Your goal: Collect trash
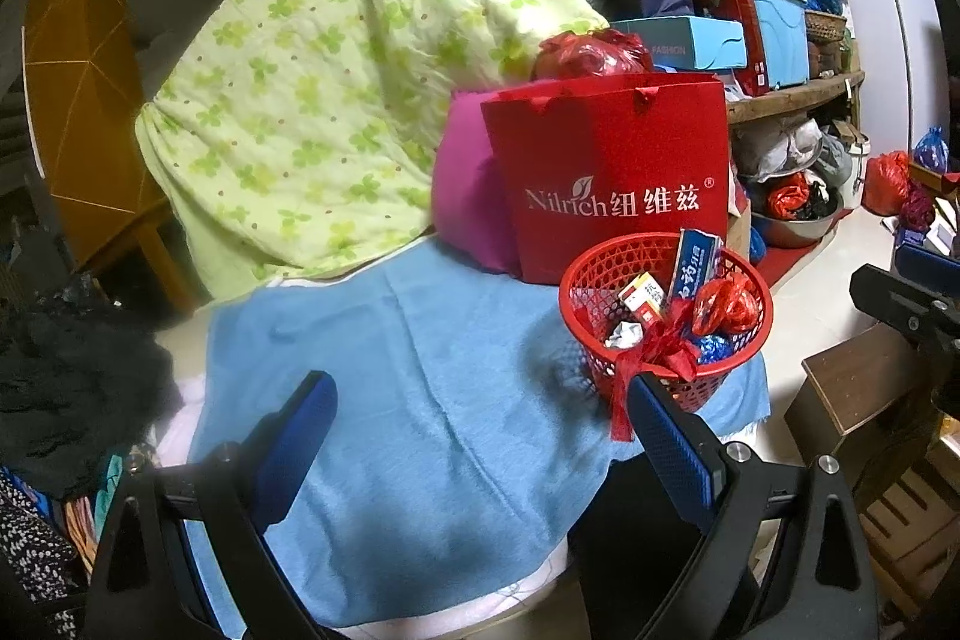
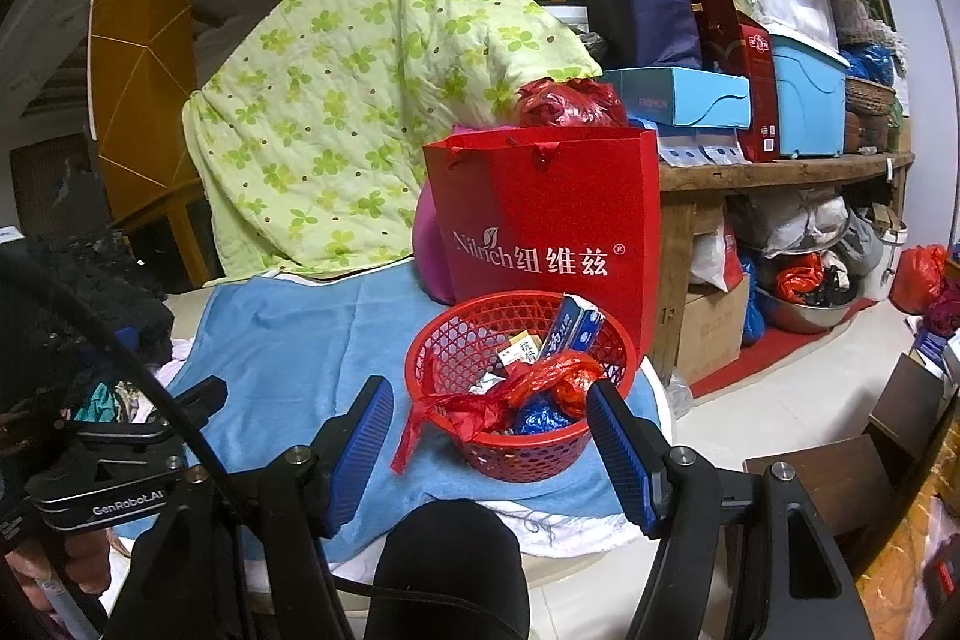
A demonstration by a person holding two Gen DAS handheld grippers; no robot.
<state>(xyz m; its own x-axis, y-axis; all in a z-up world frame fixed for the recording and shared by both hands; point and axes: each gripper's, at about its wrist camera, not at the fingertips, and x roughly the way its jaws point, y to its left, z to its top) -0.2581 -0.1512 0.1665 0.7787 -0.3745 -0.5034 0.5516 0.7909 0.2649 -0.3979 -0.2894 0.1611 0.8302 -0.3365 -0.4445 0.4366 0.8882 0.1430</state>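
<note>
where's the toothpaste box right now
The toothpaste box stands tilted inside the red basket on the blue towel, just in front of the red paper bag; in the left wrist view it is right of centre.

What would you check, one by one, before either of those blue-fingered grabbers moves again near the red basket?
1. Left gripper empty, jaws apart: ok.
2. Right gripper empty, jaws apart: ok.
3. Red basket upright on the blue towel: ok.
4. Trash inside the basket, namely toothpaste box, small carton, red wrapper: ok.
5. Red ribbon hangs over the basket rim onto the towel, not fully in: not ok.
6. More loose trash on the towel: none seen, but the grippers hide the near part: cannot tell.
</note>
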